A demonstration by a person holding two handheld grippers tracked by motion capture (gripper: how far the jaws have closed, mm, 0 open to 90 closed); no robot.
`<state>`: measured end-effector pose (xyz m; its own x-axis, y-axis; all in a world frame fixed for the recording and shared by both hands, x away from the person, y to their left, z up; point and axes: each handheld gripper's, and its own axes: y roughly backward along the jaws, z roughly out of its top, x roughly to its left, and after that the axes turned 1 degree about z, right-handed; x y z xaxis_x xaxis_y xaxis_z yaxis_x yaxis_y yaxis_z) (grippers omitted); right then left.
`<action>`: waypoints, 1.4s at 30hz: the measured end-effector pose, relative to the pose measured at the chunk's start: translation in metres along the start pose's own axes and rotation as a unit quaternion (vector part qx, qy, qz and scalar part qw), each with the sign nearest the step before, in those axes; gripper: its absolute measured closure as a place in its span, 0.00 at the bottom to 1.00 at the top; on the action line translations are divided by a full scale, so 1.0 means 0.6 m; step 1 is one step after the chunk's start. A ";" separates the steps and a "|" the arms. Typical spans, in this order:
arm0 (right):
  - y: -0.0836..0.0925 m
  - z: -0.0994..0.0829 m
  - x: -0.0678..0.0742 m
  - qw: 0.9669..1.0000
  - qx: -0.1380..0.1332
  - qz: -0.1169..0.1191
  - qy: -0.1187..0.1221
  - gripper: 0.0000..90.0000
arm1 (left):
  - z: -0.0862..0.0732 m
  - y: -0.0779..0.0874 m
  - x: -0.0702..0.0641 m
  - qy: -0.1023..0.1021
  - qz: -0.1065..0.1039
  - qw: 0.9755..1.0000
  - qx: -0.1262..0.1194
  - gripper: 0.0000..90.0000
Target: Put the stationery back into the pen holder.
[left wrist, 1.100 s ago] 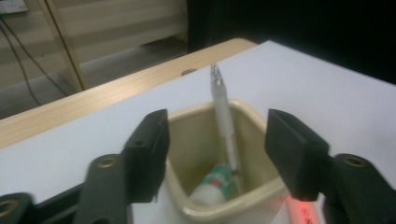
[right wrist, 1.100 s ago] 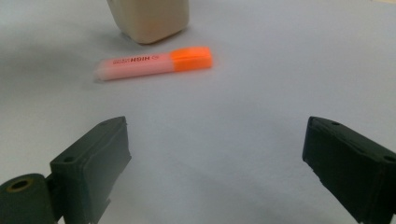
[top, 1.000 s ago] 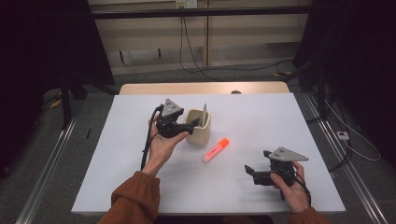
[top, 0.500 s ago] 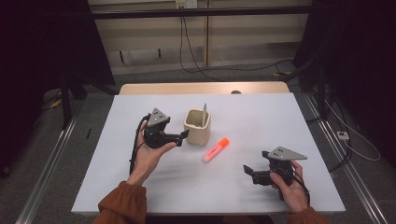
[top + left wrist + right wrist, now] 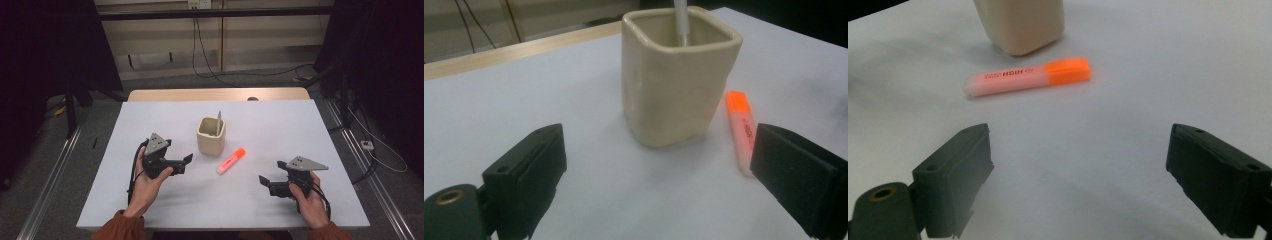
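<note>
2 hand-held grippers flank the beige cup (image 5: 211, 135) on the white surface (image 5: 300, 125) — left hand-held gripper (image 5: 186, 160) just left of it, jaws just opened and empty; right hand-held gripper (image 5: 265, 181) released, facing the orange highlighter (image 5: 231, 160) lying beside the cup — likely its next pick, to join the pen (image 5: 218, 121) standing inside.

"HIGH" printed on orange highlighter (image 5: 1027, 76) barrel (reads upside down), remaining print illegible

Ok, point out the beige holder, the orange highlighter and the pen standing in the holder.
beige holder (image 5: 210, 139), high view, on its front wall.
orange highlighter (image 5: 1013, 77), right gripper view, on the pale printed barrel.
pen (image 5: 681, 20), left gripper view, on the grey shaft above the holder's rim.
</note>
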<state>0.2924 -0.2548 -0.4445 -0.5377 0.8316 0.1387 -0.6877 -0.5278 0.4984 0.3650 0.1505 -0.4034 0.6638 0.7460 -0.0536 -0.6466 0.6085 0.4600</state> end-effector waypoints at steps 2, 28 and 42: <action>0.000 0.003 0.000 1.000 0.001 0.004 0.003 0.09 | -0.008 0.010 0.001 0.008 -0.005 1.000 0.002 0.09; -0.048 0.048 0.004 0.999 0.003 0.030 0.042 0.16 | -0.101 0.083 -0.006 -0.012 0.008 1.000 0.021 0.08; -0.110 0.088 -0.013 0.999 0.020 0.022 0.046 0.62 | -0.103 0.081 -0.011 -0.022 0.007 0.999 0.031 0.08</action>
<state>0.3679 -0.2173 -0.4333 -0.6109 0.7873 0.0838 -0.6434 -0.5553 0.5270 0.3063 0.1920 -0.4354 0.6716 0.7409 -0.0086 -0.6323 0.5791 0.5147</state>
